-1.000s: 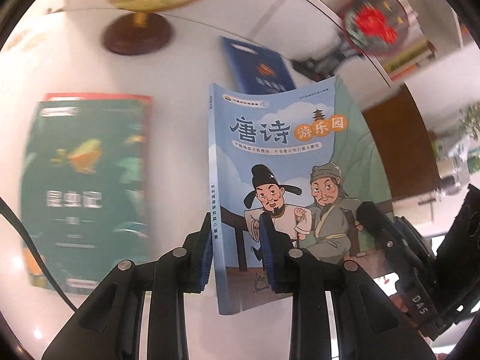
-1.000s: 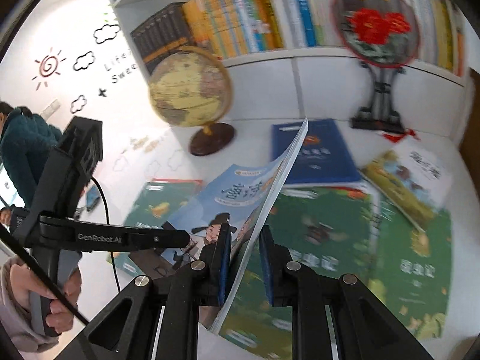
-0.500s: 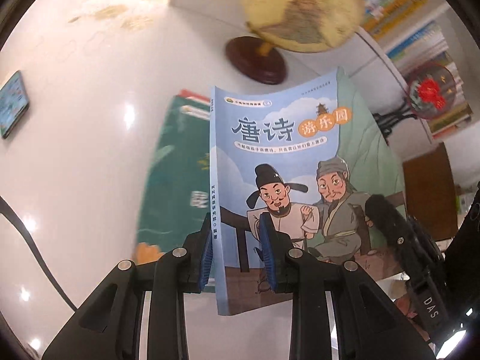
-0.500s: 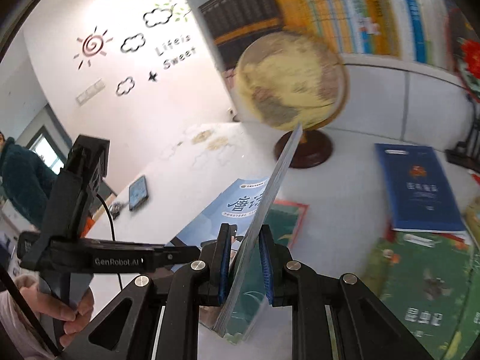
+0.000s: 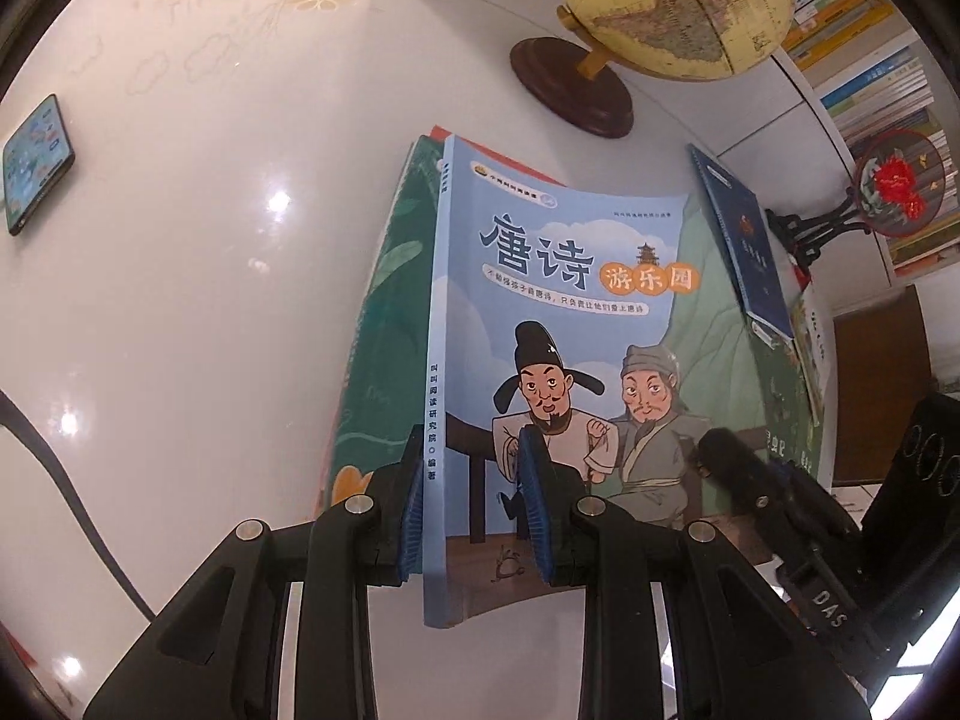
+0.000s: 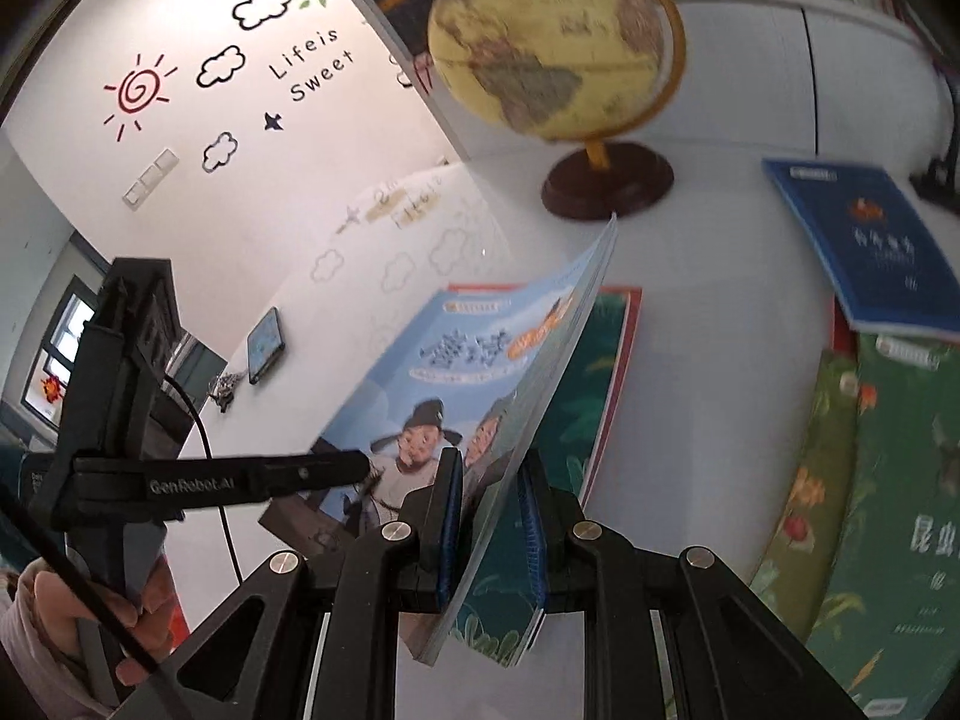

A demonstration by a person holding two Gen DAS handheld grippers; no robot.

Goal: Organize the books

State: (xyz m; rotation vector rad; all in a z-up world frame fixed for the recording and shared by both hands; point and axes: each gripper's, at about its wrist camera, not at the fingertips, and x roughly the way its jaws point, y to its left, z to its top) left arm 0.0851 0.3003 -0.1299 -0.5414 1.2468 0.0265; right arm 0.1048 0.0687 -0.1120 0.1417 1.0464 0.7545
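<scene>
White glossy tabletop (image 5: 180, 300) lay below as we carried the pale-blue cartoon-cover paperback (image 5: 558, 324), left gripper (image 5: 474, 504) pinching its spine edge, right gripper (image 6: 489, 516) its opposite edge, from mid-table to above the green illustrated book (image 6: 591, 372) near the globe (image 6: 558, 36): stacking next, probably.

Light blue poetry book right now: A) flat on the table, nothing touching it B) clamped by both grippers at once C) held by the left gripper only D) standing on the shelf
B: the left gripper has its jaws shut across the spine edge of the light blue book, and the right gripper is clamped on its opposite page edge, above the green book.
</scene>
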